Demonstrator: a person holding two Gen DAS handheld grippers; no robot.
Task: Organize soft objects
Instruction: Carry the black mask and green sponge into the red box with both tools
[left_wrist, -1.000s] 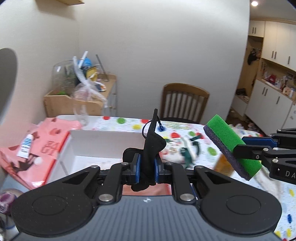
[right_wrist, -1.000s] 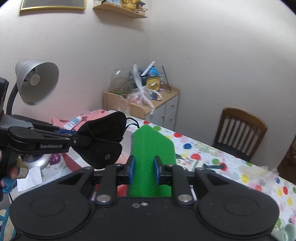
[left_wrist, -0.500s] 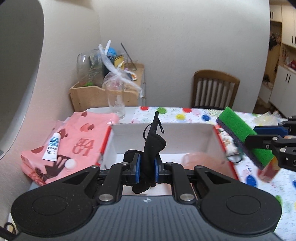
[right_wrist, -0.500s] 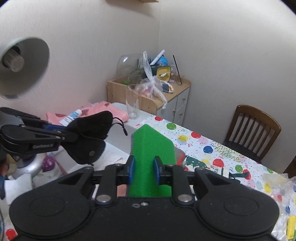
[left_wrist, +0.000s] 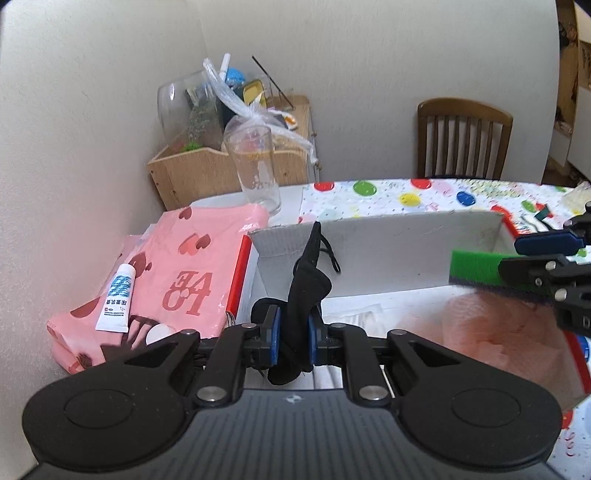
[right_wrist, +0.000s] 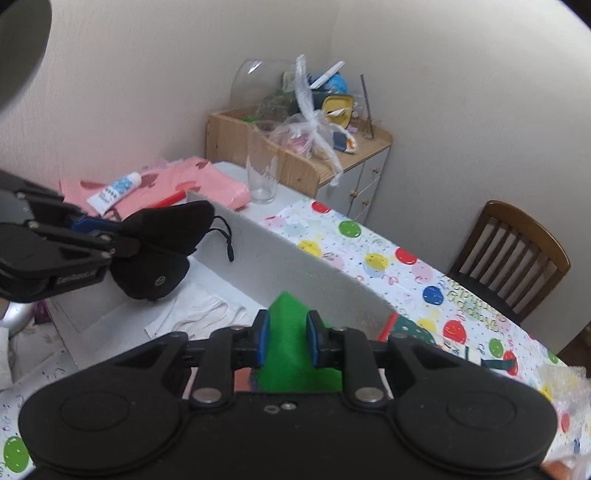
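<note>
**Holding soft items over the white box**

Left wrist view: left gripper (left_wrist: 291, 334), lower centre, was pinched on a black eye mask (left_wrist: 304, 295) that stood upright between the blue pads, its cord trailing at upper right. Behind it lay the open white box (left_wrist: 388, 240), mid-frame. A green sponge (left_wrist: 474, 266) was held in the right gripper (left_wrist: 535, 275) at the right edge, above a pink cloth (left_wrist: 491, 332) inside the box. Left of the box: pink heart-print bag (left_wrist: 177, 273) with a white tube (left_wrist: 116, 295) on it; a clear glass (left_wrist: 256, 166) behind.

Right wrist view: right gripper (right_wrist: 284, 341), lower centre, was clamped on the green sponge (right_wrist: 286, 343). At left, the left gripper (right_wrist: 110, 245) gripped the black eye mask (right_wrist: 162, 251) above the box interior (right_wrist: 303, 269). A wooden chair (right_wrist: 513, 258) stood at right.
</note>
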